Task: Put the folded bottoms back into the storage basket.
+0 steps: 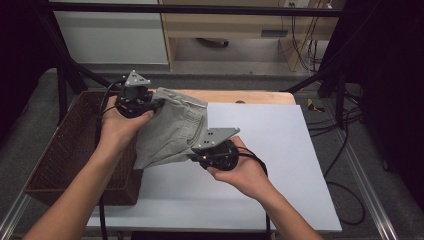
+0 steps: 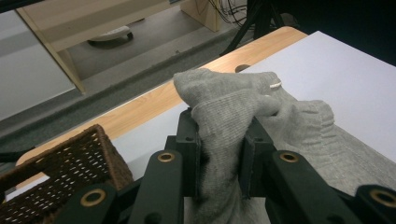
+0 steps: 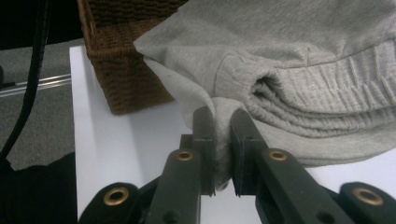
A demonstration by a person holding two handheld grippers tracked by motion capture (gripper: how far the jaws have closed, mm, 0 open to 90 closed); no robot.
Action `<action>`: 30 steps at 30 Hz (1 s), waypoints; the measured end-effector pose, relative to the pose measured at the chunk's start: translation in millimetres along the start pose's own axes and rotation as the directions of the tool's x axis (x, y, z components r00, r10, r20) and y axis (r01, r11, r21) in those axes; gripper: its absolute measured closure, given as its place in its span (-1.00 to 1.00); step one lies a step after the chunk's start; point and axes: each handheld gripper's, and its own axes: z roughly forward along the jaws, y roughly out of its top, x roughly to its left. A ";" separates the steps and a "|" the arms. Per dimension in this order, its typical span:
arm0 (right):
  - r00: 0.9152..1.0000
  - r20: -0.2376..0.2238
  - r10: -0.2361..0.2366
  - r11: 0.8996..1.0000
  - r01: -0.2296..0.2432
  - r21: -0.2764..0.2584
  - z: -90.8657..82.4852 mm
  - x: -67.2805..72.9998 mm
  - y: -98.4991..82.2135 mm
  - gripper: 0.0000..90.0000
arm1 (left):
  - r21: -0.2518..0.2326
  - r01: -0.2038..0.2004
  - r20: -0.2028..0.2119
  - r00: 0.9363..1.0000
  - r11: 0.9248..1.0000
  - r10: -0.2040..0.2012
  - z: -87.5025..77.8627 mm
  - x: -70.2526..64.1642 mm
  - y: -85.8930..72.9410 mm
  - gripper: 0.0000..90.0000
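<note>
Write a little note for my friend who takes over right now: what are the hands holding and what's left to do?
Left hand-held gripper: shut on the grey garment.
Right hand-held gripper: shut on another edge of it.
The garment hangs bunched between them, partly over the white sheet, beside the wicker basket.
Done: garment picked up.
Left: probably laying it out or folding it; nothing is folded yet.

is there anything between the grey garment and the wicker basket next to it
Nothing visible. The grey garment, pinched by both hand-held grippers, left and right, hangs beside the wicker basket, with only its near rim between them.
</note>
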 end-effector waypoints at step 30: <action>0.997 -0.067 0.045 0.995 -0.050 -0.081 32.1 -1.0 25.5 0.84 | -0.007 0.026 -0.076 0.997 1.000 -0.027 -33.5 32.1 0.7 0.63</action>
